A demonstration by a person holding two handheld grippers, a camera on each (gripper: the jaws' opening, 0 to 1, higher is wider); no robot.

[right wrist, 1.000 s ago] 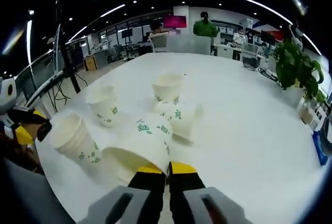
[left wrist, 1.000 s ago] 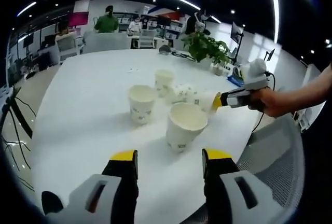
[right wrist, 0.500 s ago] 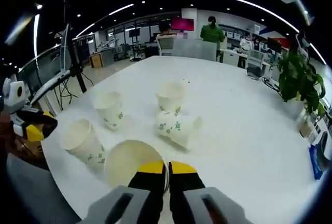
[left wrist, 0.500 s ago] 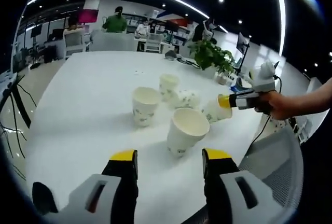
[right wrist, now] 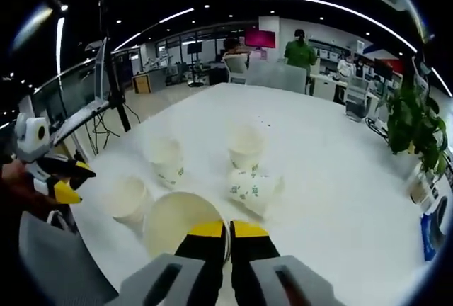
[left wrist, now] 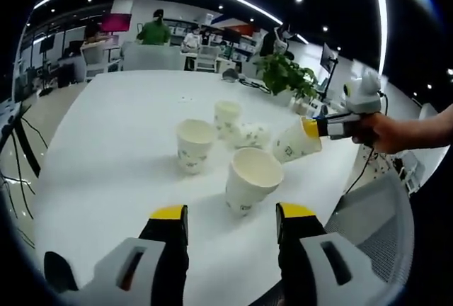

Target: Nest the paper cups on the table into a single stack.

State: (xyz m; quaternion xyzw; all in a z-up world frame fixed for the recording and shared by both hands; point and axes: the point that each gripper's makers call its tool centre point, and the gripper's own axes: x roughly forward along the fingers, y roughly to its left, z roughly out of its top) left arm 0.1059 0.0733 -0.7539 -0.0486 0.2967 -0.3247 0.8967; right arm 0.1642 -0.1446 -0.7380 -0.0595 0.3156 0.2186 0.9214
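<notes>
Right gripper view: your right gripper [right wrist: 227,231] pinches cup [right wrist: 184,222] by rim, lifted above table [right wrist: 333,178]. Three more cups [right wrist: 248,146] below, one toppled. Left gripper [left wrist: 230,215] wide open, empty, nearest upright cup [left wrist: 252,178] ahead. Risk: thin rim grip slips, or tilted lowering knocks target cup.

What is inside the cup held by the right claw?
Seen from the right gripper view, the held cup opens toward the camera and looks empty: pale inner wall, nothing nested. The right claw, pinching its rim, covers a sliver of the interior.
</notes>
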